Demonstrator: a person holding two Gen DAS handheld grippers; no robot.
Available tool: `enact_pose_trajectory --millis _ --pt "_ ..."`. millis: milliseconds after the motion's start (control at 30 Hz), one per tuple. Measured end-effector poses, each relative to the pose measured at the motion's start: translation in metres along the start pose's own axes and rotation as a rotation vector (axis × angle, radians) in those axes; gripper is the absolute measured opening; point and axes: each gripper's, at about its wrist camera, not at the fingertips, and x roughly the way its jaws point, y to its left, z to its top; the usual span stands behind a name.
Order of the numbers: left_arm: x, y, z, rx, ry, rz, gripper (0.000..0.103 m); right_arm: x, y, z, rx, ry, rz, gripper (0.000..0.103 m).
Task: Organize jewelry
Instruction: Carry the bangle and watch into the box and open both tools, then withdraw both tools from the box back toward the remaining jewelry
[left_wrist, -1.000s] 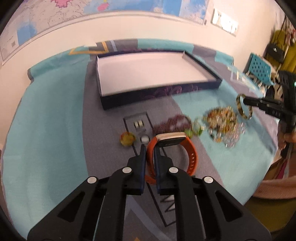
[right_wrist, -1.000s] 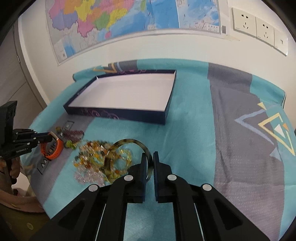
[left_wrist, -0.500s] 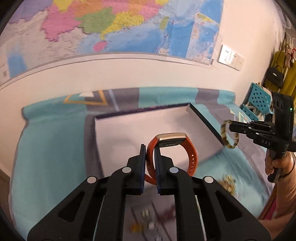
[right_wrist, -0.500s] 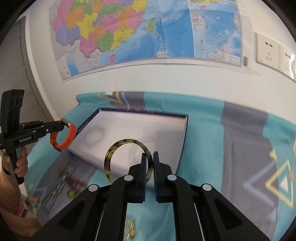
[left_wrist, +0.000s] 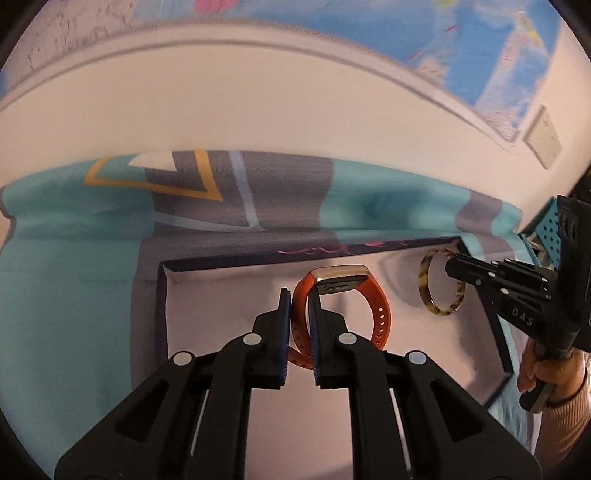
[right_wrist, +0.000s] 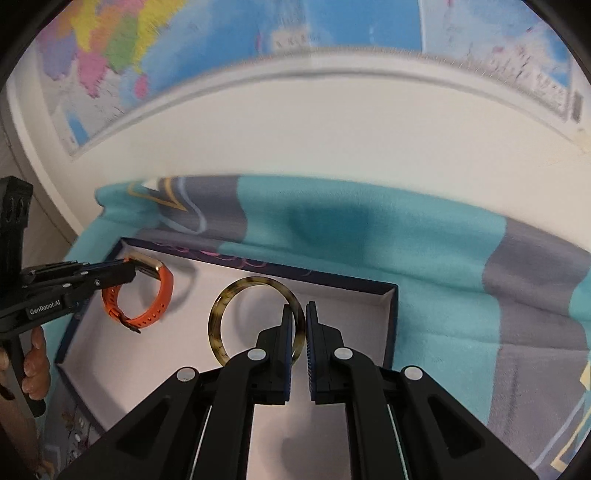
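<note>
My left gripper (left_wrist: 299, 295) is shut on the strap of an orange wristband watch (left_wrist: 373, 306) with a gold face and holds it over the white inside of a dark blue box (left_wrist: 221, 264). My right gripper (right_wrist: 300, 312) is shut on a tortoiseshell bangle (right_wrist: 218, 325) and holds it upright over the same box (right_wrist: 391, 306). The left wrist view shows the bangle (left_wrist: 426, 291) near the box's far right corner. The right wrist view shows the watch (right_wrist: 162, 291) near the box's far left corner, in the left gripper (right_wrist: 129, 267).
The box lies on a teal and grey patterned cloth (right_wrist: 424, 240) against a white wall with a map (right_wrist: 129, 48). A blue perforated basket (left_wrist: 546, 225) stands at the right edge of the left wrist view.
Both grippers have moved forward and down over the box with the watch and the bangle. The loose jewelry in front of the box has left both views.
</note>
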Motion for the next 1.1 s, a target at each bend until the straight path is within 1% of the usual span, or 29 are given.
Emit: enact_pose_trajectory --millis 167,267,333,367,400,433,467,500,533,567,600,633,667,700,733,767,833,900,967,1033,1067,1100 --pt "0.016 0.007 0.007 -0.029 0.040 0.038 0.011 0.013 0.001 0.007 0.005 0.042 -0.039 0.006" --pt "0.021 0.007 0.011 -0.043 0.073 0.064 0.011 0.014 0.002 0.009 0.006 0.045 -0.054 0.008" --pt "0.022 0.006 0.011 -0.040 0.089 0.086 0.012 0.011 0.001 0.008 0.012 0.038 -0.058 0.017" --pt "0.021 0.004 0.010 -0.030 0.087 0.099 0.015 0.006 0.003 0.007 0.016 0.019 -0.058 0.025" --pt "0.019 0.002 0.011 -0.023 0.076 0.107 0.017 0.001 0.003 0.006 0.018 0.002 -0.051 0.031" --pt "0.014 0.001 0.010 -0.019 0.061 0.111 0.026 -0.007 0.004 0.003 0.018 -0.017 -0.037 0.035" --pt "0.005 0.001 0.008 -0.014 0.034 0.111 0.041 -0.018 0.007 -0.002 0.012 -0.039 -0.013 0.037" --pt "-0.007 -0.001 0.005 -0.007 -0.008 0.109 0.047 -0.029 0.010 -0.008 0.001 -0.057 0.000 0.041" --pt "-0.020 -0.003 0.001 0.006 -0.047 0.111 0.058 -0.045 0.013 -0.018 -0.014 -0.087 0.023 0.045" --pt "-0.033 -0.005 -0.003 0.024 -0.085 0.117 0.065 -0.056 0.014 -0.025 -0.025 -0.103 0.042 0.047" --pt "-0.042 -0.004 -0.006 0.037 -0.113 0.119 0.066 -0.068 0.017 -0.035 -0.041 -0.120 0.060 0.053" --pt "-0.059 -0.009 -0.015 0.065 -0.157 0.119 0.069 -0.080 0.019 -0.045 -0.057 -0.140 0.079 0.056" --pt "-0.073 -0.016 -0.024 0.093 -0.185 0.122 0.070 -0.095 0.024 -0.059 -0.086 -0.172 0.117 0.059" --pt "-0.081 -0.018 -0.029 0.109 -0.201 0.126 0.072 -0.105 0.028 -0.072 -0.111 -0.194 0.133 0.068" --pt "-0.093 -0.024 -0.041 0.137 -0.225 0.128 0.081 -0.112 0.032 -0.081 -0.130 -0.210 0.140 0.076" --pt "-0.105 -0.027 -0.052 0.162 -0.245 0.125 0.089 -0.121 0.036 -0.095 -0.161 -0.228 0.153 0.077" --pt "-0.119 -0.039 -0.074 0.210 -0.268 0.126 0.089 -0.134 0.040 -0.116 -0.201 -0.242 0.165 0.079" --pt "-0.128 -0.050 -0.098 0.272 -0.260 0.106 0.089 -0.135 0.043 -0.135 -0.207 -0.197 0.146 0.081" --pt "-0.127 -0.060 -0.116 0.312 -0.247 0.104 0.089 -0.128 0.046 -0.152 -0.207 -0.132 0.148 0.076" --pt "-0.124 -0.068 -0.131 0.338 -0.227 0.097 0.089 -0.124 0.052 -0.164 -0.225 -0.093 0.144 0.057" --pt "-0.123 -0.069 -0.136 0.343 -0.224 0.099 0.089 -0.121 0.056 -0.170 -0.236 -0.070 0.143 0.053" --pt "-0.122 -0.070 -0.142 0.348 -0.218 0.098 0.089 -0.118 0.059 -0.175 -0.241 -0.051 0.151 0.044"
